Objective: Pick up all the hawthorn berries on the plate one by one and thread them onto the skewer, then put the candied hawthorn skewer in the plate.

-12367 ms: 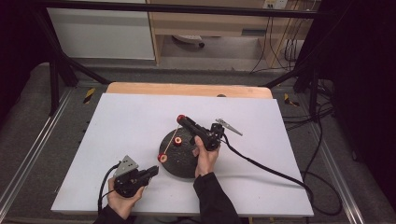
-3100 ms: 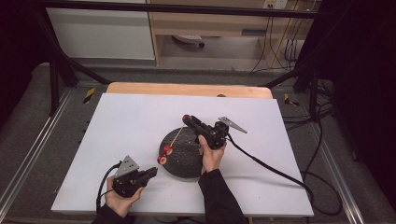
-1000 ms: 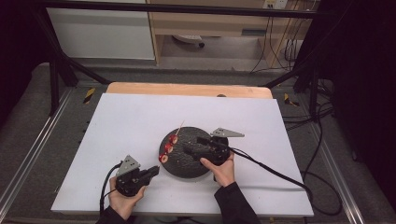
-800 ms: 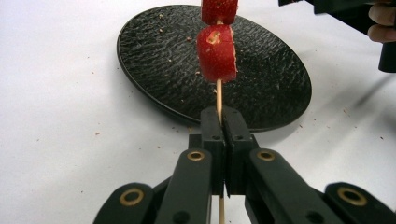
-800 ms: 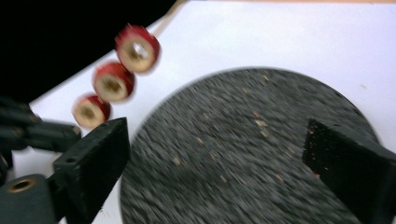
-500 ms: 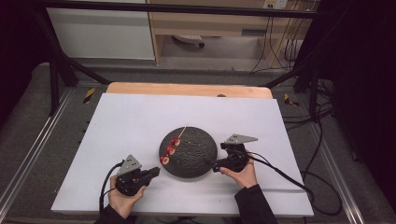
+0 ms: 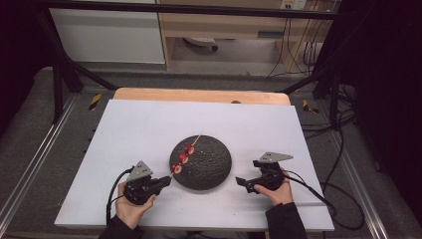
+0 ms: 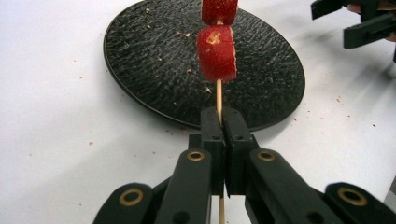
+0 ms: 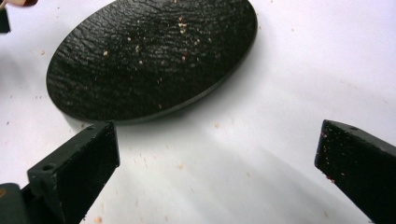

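High view: white table (image 7: 149,134) with round black plate (image 7: 211,169) near its front centre. Left gripper (image 7: 166,180) at the plate's left edge, jaws pinched tight on the bare end of a thin wooden skewer (image 7: 185,155); skewer slanting up and away over the plate's left part, three red fruit pieces (image 7: 183,158) threaded along it, pointed tip bare. Contact between skewer and plate not discernible at this size.

Left gripper view: left gripper (image 8: 219,122) clamped on the skewer (image 8: 218,95), stick passing between the closed pads and emerging again below them. Two fruit pieces (image 8: 216,52) visible above the jaws, the upper one cut off by the top edge; further pieces out of frame. Plate (image 8: 154,60) behind, sprinkled with crumbs, its far rim cropped. Right gripper (image 8: 362,21) at upper right, partly cropped.

Right gripper (image 7: 241,183) in the high view: on the table just right of the plate, not touching it, jaws having just been opening, now spread wide, nothing between them.

Right gripper view: right gripper (image 9: 217,158) with both jaws far apart at the frame's sides, cropped at the lower corners; bare, crumb-dusted table (image 9: 280,93) between them, plate (image 9: 154,56) beyond, slightly blurred.
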Demonstrator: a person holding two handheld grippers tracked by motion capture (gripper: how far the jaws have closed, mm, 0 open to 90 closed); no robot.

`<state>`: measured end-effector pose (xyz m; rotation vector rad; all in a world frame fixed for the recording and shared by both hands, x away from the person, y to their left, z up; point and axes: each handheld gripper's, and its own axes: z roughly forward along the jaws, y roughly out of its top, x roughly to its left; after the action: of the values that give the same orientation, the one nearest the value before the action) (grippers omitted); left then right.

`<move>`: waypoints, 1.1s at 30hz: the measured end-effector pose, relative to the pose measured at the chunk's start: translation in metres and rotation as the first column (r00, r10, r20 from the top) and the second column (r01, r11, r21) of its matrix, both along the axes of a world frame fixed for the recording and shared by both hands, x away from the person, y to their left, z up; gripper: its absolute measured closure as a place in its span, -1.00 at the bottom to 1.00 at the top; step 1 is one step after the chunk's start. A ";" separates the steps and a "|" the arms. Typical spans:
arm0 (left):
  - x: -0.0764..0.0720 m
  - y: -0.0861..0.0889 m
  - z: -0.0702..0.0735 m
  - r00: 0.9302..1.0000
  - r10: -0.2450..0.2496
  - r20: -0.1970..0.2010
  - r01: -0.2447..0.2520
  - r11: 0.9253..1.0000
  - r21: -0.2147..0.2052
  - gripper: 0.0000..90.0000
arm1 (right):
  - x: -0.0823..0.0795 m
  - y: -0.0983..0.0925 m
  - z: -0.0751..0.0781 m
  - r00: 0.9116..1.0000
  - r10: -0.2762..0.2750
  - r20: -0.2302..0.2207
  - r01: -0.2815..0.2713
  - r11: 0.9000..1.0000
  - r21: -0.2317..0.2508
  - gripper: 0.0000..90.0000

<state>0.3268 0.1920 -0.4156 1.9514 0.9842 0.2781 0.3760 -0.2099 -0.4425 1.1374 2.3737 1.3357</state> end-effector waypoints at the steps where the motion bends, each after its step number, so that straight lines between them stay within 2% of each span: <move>1: 0.001 0.000 0.001 1.000 0.002 0.002 -0.002 1.000 0.002 0.97 | -0.001 -0.004 -0.001 1.000 0.005 0.000 -0.005 1.000 0.004 -0.99; 11: 0.019 -0.009 0.015 1.000 -0.006 -0.021 0.007 0.999 0.038 0.97 | -0.011 -0.025 -0.012 1.000 -0.013 -0.002 0.012 1.000 -0.008 -0.99; 17: 0.030 -0.018 0.019 0.999 -0.018 -0.043 0.021 0.997 0.074 0.97 | -0.016 -0.032 -0.015 1.000 -0.026 -0.001 0.026 1.000 -0.013 -0.99; 23: 0.040 -0.028 0.018 0.997 -0.029 -0.076 0.038 0.993 0.115 0.97 | -0.017 -0.033 -0.017 0.999 -0.032 -0.002 0.032 0.999 -0.016 -0.99; 33: 0.051 -0.046 0.007 0.992 -0.038 -0.121 0.059 0.983 0.176 0.97 | -0.019 -0.037 -0.017 0.999 -0.035 0.008 0.035 0.999 -0.003 -0.99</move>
<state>0.3778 0.1460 -0.4086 2.1732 1.0148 0.2332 0.3565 -0.2468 -0.4591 1.1657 2.3383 1.3220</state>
